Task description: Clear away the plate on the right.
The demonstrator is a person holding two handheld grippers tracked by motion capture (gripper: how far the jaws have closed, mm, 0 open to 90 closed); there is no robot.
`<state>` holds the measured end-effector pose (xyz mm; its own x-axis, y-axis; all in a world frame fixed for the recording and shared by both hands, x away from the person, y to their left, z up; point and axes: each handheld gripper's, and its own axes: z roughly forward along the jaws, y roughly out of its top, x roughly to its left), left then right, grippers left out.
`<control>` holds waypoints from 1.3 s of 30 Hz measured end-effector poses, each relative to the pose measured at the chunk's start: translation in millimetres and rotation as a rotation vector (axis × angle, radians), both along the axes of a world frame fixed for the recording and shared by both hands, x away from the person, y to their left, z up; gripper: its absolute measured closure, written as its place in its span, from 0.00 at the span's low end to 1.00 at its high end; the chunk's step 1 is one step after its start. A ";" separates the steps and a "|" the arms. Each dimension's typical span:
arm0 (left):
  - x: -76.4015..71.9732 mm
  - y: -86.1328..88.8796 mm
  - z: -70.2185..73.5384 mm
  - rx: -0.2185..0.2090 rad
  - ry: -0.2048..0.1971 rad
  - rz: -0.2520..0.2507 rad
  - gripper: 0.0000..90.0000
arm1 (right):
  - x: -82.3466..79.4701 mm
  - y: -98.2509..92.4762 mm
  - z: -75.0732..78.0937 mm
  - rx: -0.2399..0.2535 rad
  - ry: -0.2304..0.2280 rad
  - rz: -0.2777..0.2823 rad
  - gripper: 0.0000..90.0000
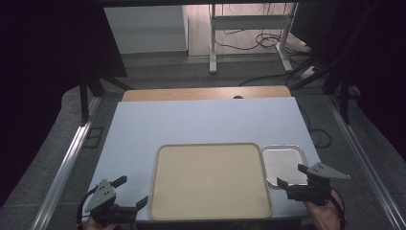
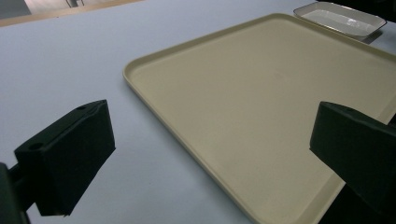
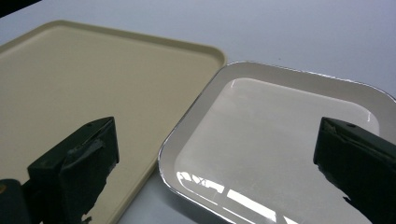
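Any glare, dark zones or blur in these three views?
High view: both side edges are nearly black, and the lit floor at the top is bright; the table is evenly lit. Right gripper view: the metal tray mirrors bright window-like streaks near its front rim. Left gripper view: the beige tray looks matte with no glare, and the near jaws look slightly soft.

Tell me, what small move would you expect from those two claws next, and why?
Probably the right claw eases forward and down to grip the near rim of the small metal tray. Its jaws stand wide open and empty just over that rim, with the tray right beside the big beige tray. The left claw is open too, waiting at the beige tray's left edge.
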<state>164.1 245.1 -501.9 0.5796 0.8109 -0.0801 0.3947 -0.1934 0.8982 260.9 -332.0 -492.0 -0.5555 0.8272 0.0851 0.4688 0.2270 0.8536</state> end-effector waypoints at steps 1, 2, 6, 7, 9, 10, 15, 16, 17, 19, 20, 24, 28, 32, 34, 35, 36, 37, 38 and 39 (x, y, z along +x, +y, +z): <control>0.1 0.0 0.0 0.000 0.000 0.000 0.00 | 0.8 -0.4 0.1 -0.001 0.001 -0.002 0.00; 0.1 0.0 0.0 0.002 0.000 0.001 0.00 | 1.8 -0.9 0.2 0.000 0.004 -0.006 0.00; 0.2 -0.1 0.0 0.002 0.001 0.002 0.00 | 6.5 -4.1 -1.0 0.006 0.015 -0.018 0.00; 0.3 0.0 0.0 0.002 0.001 0.002 0.00 | 7.6 -4.8 -1.1 0.008 0.019 -0.020 0.00; 0.5 0.0 0.0 0.001 0.003 0.003 0.00 | 9.8 -5.9 -0.9 0.005 0.024 -0.022 0.01; 0.6 0.1 0.0 0.000 0.005 0.004 0.00 | 11.2 -6.4 -0.7 0.002 0.031 -0.022 0.01; 0.9 -0.1 0.0 0.002 0.007 0.006 0.00 | 17.3 -9.3 0.1 0.001 0.044 -0.031 0.02; 0.8 -0.2 0.0 0.002 0.007 0.006 0.00 | 18.6 -10.3 0.3 0.002 0.042 -0.036 0.02; 0.8 -0.2 0.0 0.003 0.007 0.006 0.00 | 19.8 -11.6 0.5 0.004 0.045 -0.042 0.02; 0.9 -0.2 0.0 0.003 0.007 0.006 0.00 | 22.3 -14.3 0.3 0.010 0.055 -0.051 0.03; 0.9 -0.2 -0.1 0.002 0.007 0.007 0.00 | 23.6 -15.8 0.0 0.009 0.059 -0.055 0.03; 0.9 -0.3 0.0 0.003 0.007 0.007 0.00 | 27.6 -20.5 -0.5 -0.016 0.068 -0.069 0.03; 1.0 -0.4 -0.1 0.003 0.007 0.007 0.00 | 31.5 -25.1 -0.7 -0.026 0.064 -0.084 0.03; 0.9 -0.3 0.0 0.004 0.008 0.007 0.00 | 36.3 -29.4 -0.5 -0.025 0.065 -0.097 0.03; 1.0 -0.4 0.0 0.004 0.008 0.007 0.00 | 39.2 -31.9 -0.8 -0.024 0.068 -0.104 0.03; 1.0 -0.5 -0.1 0.004 0.008 0.007 0.00 | 40.4 -32.6 -0.8 -0.024 0.074 -0.110 0.03; 1.0 -0.5 -0.1 0.005 0.009 0.007 0.00 | 41.6 -33.3 -0.8 -0.026 0.077 -0.114 0.03; 1.0 -0.5 -0.1 0.005 0.009 0.007 0.00 | 42.9 -34.1 -0.8 -0.027 0.076 -0.120 0.03; 1.0 -0.6 -0.1 0.004 0.009 0.007 0.00 | 44.0 -34.8 -0.6 -0.025 0.079 -0.126 0.04; 1.0 -0.5 0.0 0.006 0.009 0.006 0.00 | 45.2 -35.6 -0.5 -0.023 0.082 -0.134 0.04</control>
